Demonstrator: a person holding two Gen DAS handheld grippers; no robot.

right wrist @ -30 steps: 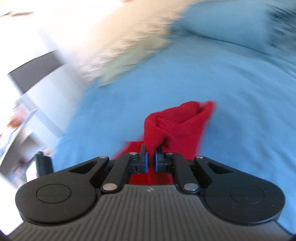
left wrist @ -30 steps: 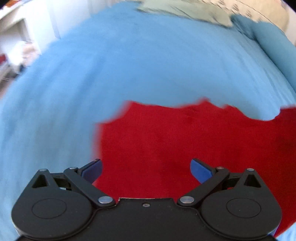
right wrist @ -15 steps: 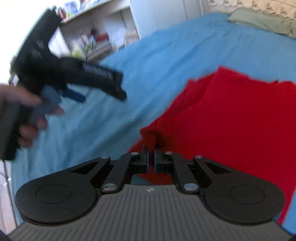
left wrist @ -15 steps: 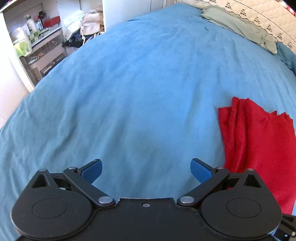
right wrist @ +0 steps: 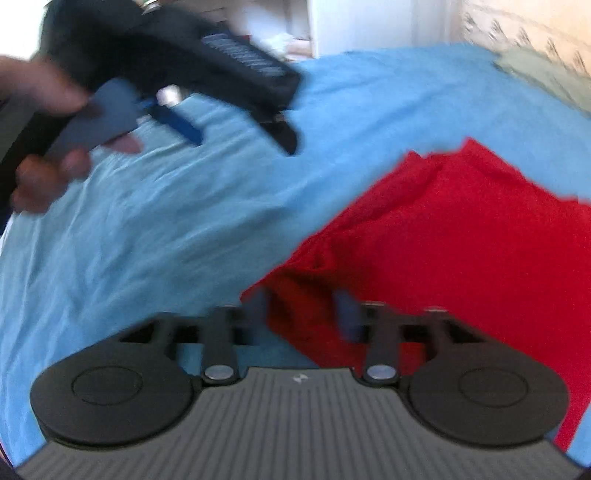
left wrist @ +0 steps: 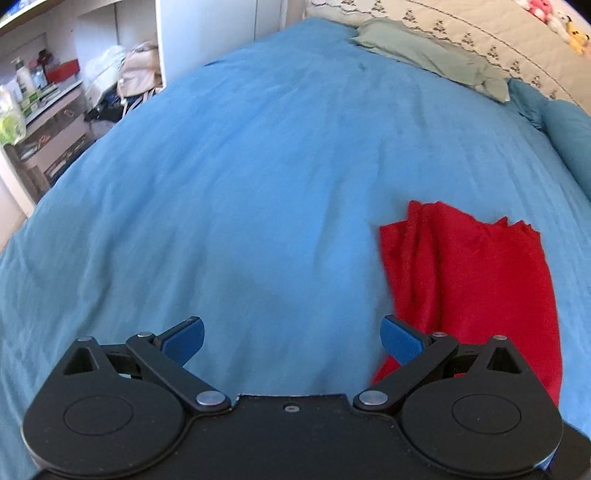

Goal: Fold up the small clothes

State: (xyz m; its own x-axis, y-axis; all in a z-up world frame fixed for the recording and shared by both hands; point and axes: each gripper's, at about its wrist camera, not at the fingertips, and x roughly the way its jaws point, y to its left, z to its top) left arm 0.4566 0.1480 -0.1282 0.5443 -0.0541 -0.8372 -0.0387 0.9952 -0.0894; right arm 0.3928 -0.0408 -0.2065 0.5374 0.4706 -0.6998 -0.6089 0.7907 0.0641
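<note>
Left wrist view: my left gripper (left wrist: 291, 338) stands released, its blue pads (left wrist: 184, 338) wide apart over bare blue bedspread (left wrist: 240, 184) with nothing between them. The red garment (left wrist: 469, 284) lies folded flat on the bedspread at about 3 o'clock from the jaws, its near corner passing behind the right-hand linkage. A green pillow (left wrist: 428, 55) sits at 1 o'clock by the patterned quilt (left wrist: 480, 29); cluttered shelves (left wrist: 40, 107) stand at 10 o'clock.

Right wrist view: my right gripper (right wrist: 303, 314) is opening, its fingers blurred; the near left corner of the red garment (right wrist: 461, 240) lies between them, and I see no pad pressing on it. The garment spreads from 12 toward 3 o'clock across the bedspread (right wrist: 147, 240). At 10 o'clock a hand (right wrist: 44, 122) grips the left gripper (right wrist: 177, 74), seen from the side above the bedspread, well apart from the garment; this view is too blurred to show its jaws
</note>
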